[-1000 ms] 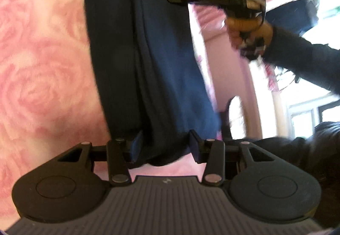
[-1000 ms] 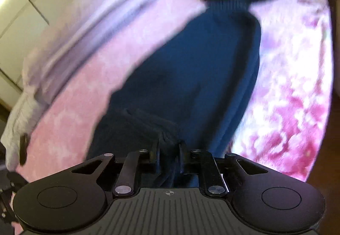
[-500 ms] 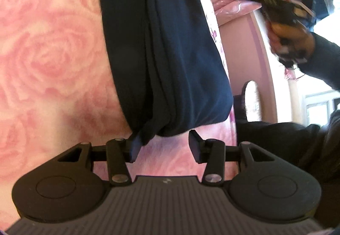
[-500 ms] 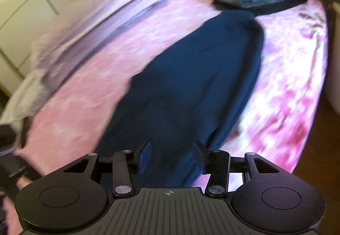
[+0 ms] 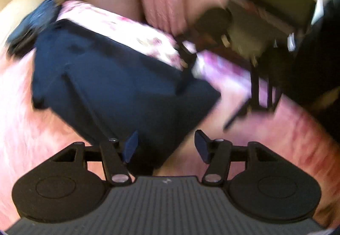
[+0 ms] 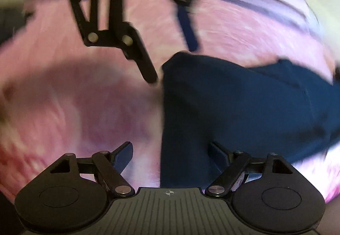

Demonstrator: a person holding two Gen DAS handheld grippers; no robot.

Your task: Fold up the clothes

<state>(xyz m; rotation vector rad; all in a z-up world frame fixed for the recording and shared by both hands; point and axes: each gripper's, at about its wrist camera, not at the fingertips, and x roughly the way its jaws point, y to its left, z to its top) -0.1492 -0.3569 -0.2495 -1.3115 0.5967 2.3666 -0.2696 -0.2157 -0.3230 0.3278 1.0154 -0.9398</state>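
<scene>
A navy garment (image 5: 116,86) lies folded flat on the pink rose bedspread (image 5: 31,128). My left gripper (image 5: 166,146) is open, and the garment's near corner reaches in beside its left finger. The right gripper (image 5: 201,108) appears blurred opposite it, over the garment's far corner. In the right wrist view my right gripper (image 6: 170,150) is open, with the left edge of the navy garment (image 6: 244,107) running between its fingers. The left gripper (image 6: 172,63) hangs open above the garment's far corner. Neither gripper holds any cloth.
A blurred stack of folded jeans (image 5: 31,22) sits at the bed's far end. Lilac striped bedding (image 6: 255,1) lies along one side of the bedspread (image 6: 74,107). Dark furniture (image 5: 265,11) stands past the bed edge. Both views are smeared by motion.
The right gripper, shut on the cloth a second ago, has opened and let go. Both grippers have swung round to face each other across one end of the garment.
</scene>
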